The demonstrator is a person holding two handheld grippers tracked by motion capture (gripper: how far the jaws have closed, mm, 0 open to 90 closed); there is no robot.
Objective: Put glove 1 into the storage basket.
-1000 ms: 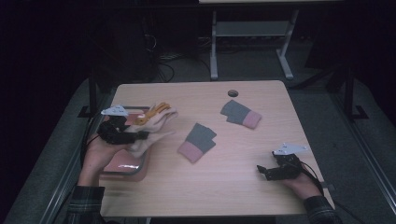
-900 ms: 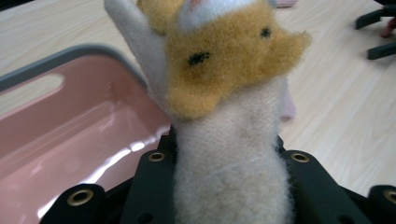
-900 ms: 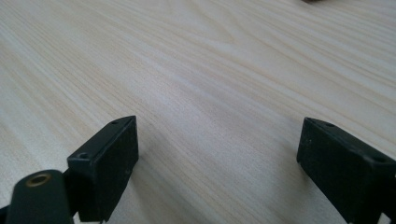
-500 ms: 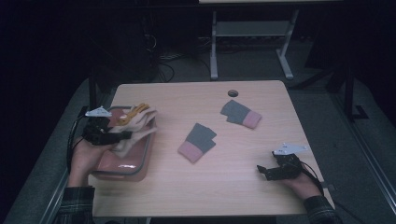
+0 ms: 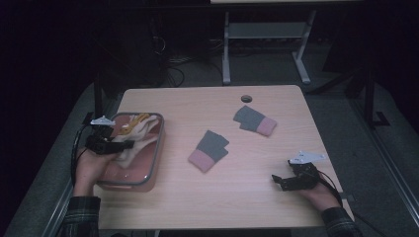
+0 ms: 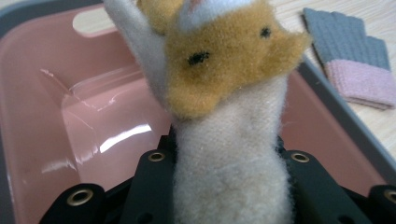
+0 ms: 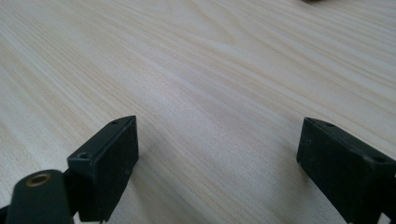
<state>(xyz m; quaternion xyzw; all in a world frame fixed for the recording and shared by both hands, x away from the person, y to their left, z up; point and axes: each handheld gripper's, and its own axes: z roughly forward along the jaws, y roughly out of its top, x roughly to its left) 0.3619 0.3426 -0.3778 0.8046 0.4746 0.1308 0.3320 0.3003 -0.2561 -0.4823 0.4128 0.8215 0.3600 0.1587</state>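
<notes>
A cream sock with a tan animal face [image 5: 141, 131] hangs over the pink tub [image 5: 157, 153] at the table's left. My left gripper [image 5: 127, 144] is shut on it, with its jaws low over the tub's left half. In the left gripper view the sock [image 6: 224, 70] rises between the black jaws of the left gripper [image 6: 229, 158], and the pink tub floor [image 6: 93, 93] lies below. My right gripper [image 5: 276, 180] rests near the table's front right edge. In its own view the right gripper [image 7: 217, 144] stands open over bare wood.
Two grey socks with pink cuffs lie on the table: one [image 5: 208, 150] in the middle, also in the left gripper view [image 6: 355, 60], and one [image 5: 254, 120] farther back. A small dark round cap [image 5: 246, 98] sits near the far edge.
My left gripper has carried the cream sock leftward and lower, from the tub's right side to down over the tub. The right gripper has not moved.
</notes>
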